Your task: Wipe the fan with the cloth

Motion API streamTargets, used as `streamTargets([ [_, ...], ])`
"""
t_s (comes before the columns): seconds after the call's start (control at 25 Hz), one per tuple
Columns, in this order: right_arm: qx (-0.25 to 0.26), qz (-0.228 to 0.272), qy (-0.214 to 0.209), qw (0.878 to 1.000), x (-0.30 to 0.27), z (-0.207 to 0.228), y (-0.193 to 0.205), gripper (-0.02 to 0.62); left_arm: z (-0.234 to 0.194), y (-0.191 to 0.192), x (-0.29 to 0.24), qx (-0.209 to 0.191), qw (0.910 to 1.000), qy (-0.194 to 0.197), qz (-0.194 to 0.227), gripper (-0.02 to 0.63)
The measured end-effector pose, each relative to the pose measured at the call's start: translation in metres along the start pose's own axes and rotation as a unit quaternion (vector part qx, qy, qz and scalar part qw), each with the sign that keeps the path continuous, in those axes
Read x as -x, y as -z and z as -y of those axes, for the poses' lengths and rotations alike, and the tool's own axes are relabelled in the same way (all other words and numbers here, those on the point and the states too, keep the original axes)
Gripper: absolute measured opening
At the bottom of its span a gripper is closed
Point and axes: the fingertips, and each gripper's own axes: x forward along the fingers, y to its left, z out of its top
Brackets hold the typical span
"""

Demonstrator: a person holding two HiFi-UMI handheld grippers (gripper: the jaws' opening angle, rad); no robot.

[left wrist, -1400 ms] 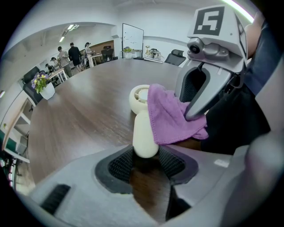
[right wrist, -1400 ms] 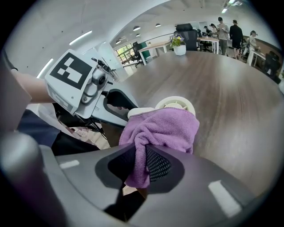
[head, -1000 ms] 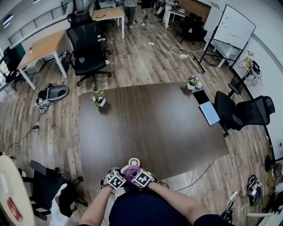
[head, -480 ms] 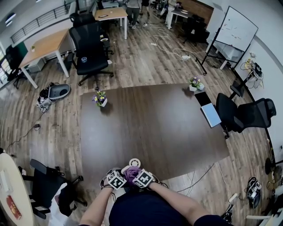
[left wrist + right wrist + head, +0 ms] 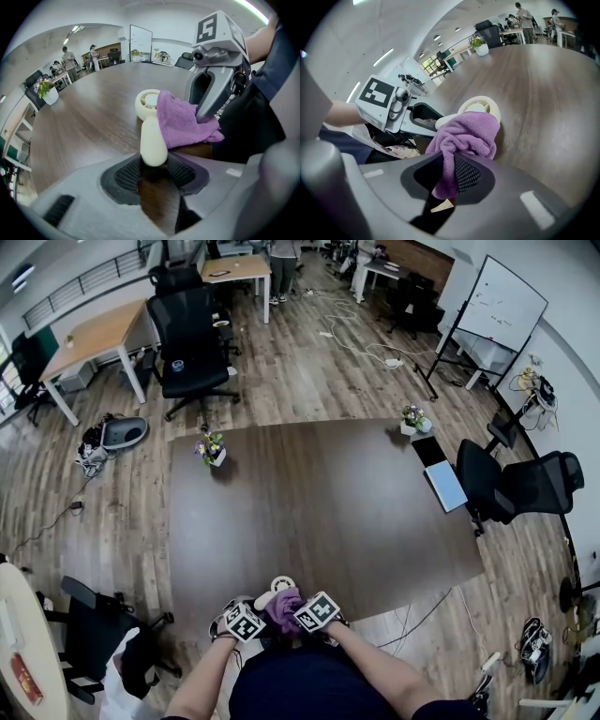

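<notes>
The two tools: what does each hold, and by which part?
Left tool: small cream plastic fan, by its handle. Right tool: purple terry cloth, by a bunched end.

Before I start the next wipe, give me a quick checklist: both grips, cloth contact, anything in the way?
1. The left gripper is shut on the fan handle: ok.
2. The right gripper is shut on the cloth: ok.
3. The cloth lies over the fan head: ok.
4. The fan head rests on the table: cannot tell.
5. The flower pot stands well away from the fan head: ok.
</notes>
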Motion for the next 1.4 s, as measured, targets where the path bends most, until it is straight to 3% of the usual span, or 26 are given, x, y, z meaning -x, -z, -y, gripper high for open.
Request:
streamTargets([
  [0.36,-0.059,-0.003,0.036,0.998,0.024,0.035,0.005,0.078,0.0,-0.003,0.001,0.001,1.0,0.001,0.0,0.181],
  [0.52,-0.089,0.007,0.079,0.993,0.038,0.056,0.004,0.078,0.001,-0.002,0.001,0.002,1.0,0.002,-0.001,0.181],
  [0.84,-0.096,0.029,0.148,0.984,0.057,0.085,-0.013,0.077,0.0,-0.004,0.003,0.001,1.0,-0.001,0.0,0.181],
  [1.4,-0.061,0.037,0.162,0.984,0.058,0.106,-0.046,0.077,0.003,-0.007,0.001,-0.001,1.0,-0.003,-0.004,0.181],
])
